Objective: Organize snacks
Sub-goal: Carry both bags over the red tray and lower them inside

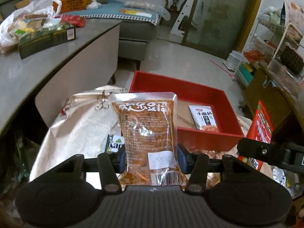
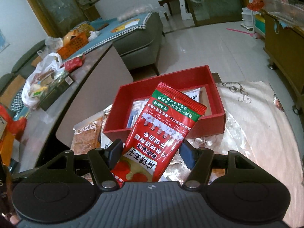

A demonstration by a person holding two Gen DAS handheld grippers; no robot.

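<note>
Left gripper (image 1: 151,158) pinching orange pouch (image 1: 147,133); right gripper (image 2: 151,154) pinching red packet (image 2: 161,131). Risk: slick film slipping short of red box (image 1: 209,138).

The left gripper (image 1: 151,158) is tilting downward, its two blue-padded fingers (image 1: 121,159) pressing in on both sides of a clear orange snack pouch (image 1: 148,136) that is standing up between them. The right gripper (image 2: 152,153) is also angling downward, its fingers (image 2: 115,153) clamping a red snack packet (image 2: 161,131) that is leaning across the gap toward the right finger.
</note>
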